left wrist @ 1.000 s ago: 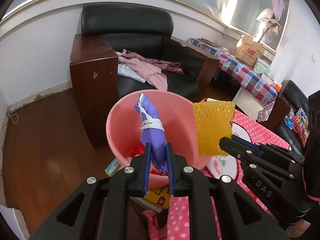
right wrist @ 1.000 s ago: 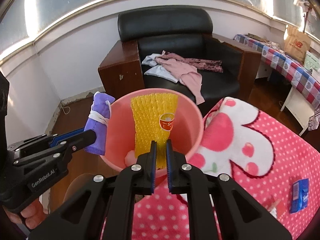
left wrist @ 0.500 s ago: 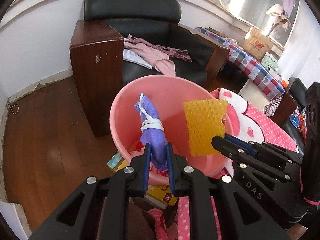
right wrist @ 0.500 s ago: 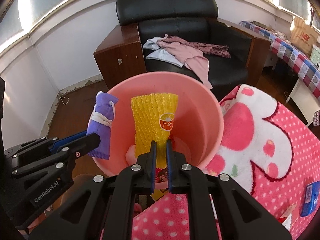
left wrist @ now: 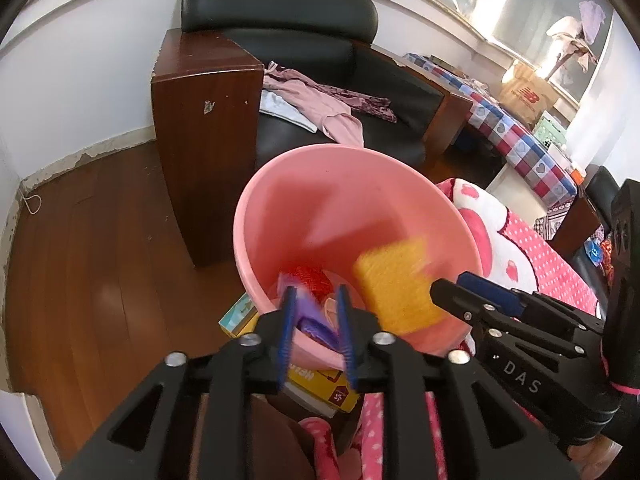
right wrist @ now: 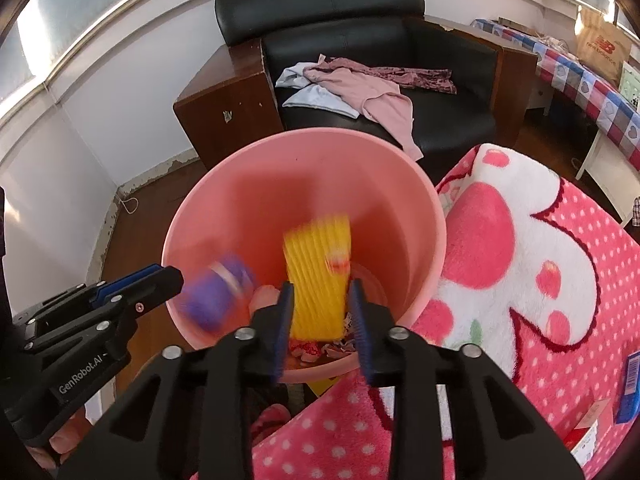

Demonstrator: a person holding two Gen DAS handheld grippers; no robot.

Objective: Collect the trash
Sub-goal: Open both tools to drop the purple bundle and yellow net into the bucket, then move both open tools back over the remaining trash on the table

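Both tools have dropped over the pink bucket (right wrist: pixel 304 184) since a second ago. Left tool (left wrist: pixel 314 320) and right tool (right wrist: pixel 320 322) are opening, pads clear, so the purple bundle (right wrist: pixel 214 300) at 8 o'clock and yellow foam net (right wrist: pixel 318 276) fall inside, blurred. Readable: "GenRobot.AI", "DAS"; a bag (right wrist: pixel 602 50) at 2 o'clock says "new balance".

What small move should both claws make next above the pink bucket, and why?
Probably lift both claws straight up and clear of the pink bucket. The jaws of the left claw and right claw are opening, and the purple bundle and yellow foam net, both blurred, appear to be dropping inside.
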